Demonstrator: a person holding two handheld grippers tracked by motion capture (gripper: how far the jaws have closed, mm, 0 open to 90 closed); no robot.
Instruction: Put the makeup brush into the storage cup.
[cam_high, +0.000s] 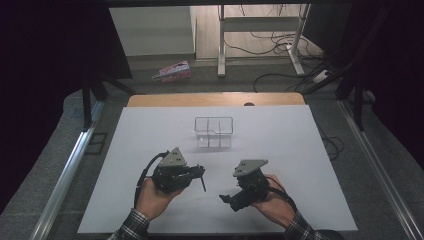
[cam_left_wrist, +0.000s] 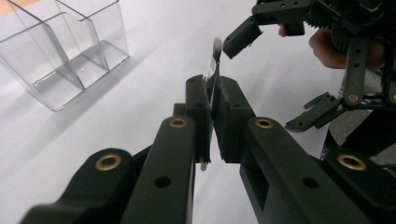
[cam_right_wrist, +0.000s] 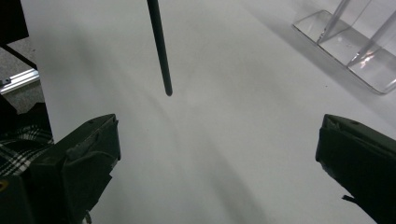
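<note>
Left gripper (cam_high: 199, 175) clamped on thin dark stiff rod (cam_high: 203, 183), held above white tabletop (cam_high: 280, 135); right gripper (cam_high: 226, 200) wide open, empty. Likely light, slippery; best pinched mid-shaft.

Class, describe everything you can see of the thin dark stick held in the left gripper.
The thin dark stick is slim, straight and smooth, with a rounded tip; its material is hard to tell. The left gripper is shut on it, its pads clamping the stick partway along, so it juts out on both sides of the jaws. In the high view it hangs down over the white table sheet, tip apparently clear of it. The right gripper, jaws wide open, is nearby but not touching it.
</note>
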